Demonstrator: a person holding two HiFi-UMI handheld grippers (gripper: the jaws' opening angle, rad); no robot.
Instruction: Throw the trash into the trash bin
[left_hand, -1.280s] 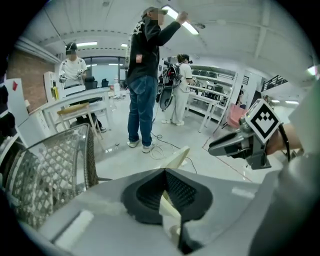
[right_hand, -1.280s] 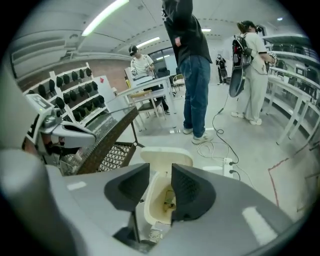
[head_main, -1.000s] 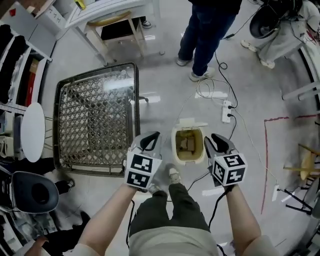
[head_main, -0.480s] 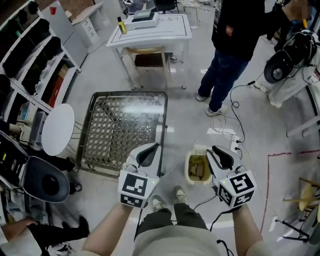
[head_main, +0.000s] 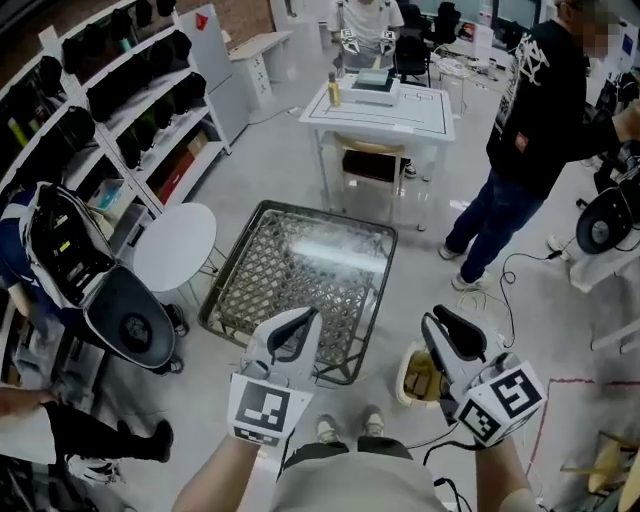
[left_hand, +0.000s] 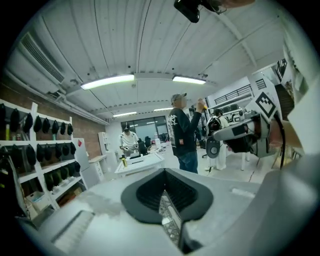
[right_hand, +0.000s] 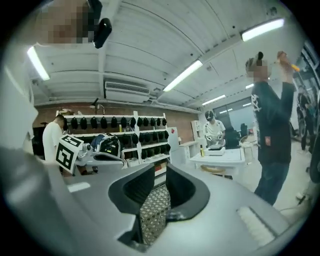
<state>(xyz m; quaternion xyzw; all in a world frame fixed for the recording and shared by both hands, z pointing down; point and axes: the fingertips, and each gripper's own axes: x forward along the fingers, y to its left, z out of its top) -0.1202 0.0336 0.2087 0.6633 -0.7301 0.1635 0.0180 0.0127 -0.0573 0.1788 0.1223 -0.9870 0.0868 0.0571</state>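
At the far left, the open shelving (head_main: 120, 110) holds rows of dark rounded items in its compartments; what they are cannot be made out. Next to it stand a round white side table (head_main: 175, 245) and a black chair (head_main: 125, 315).

The glass-topped lattice table (head_main: 300, 270) sits centre-left with nothing on it.

Your left gripper (head_main: 298, 322) is held up over the near edge of that table. Its jaws are pressed together with nothing between them, as the left gripper view confirms (left_hand: 167, 192).

Beyond it, the white work table (head_main: 385, 112) carries a yellow bottle (head_main: 333, 92) and a small stack of flat items (head_main: 375, 80). A stool with a wooden seat (head_main: 370, 160) is tucked beneath it.

The cream trash bin (head_main: 405, 372) stands on the floor just ahead of your feet, between the two grippers and partly behind the right one. It is open at the top. Brown trash (head_main: 420, 380) lies inside it, apparently cardboard scraps.

Your right gripper (head_main: 445, 322) is raised above the bin's right side. Its jaws stand a narrow gap apart and are closing. They hold nothing; only the lattice table shows through the gap in the right gripper view (right_hand: 155, 192).

At the right, a person in a dark top (head_main: 530, 120) stands well apart from the bin.
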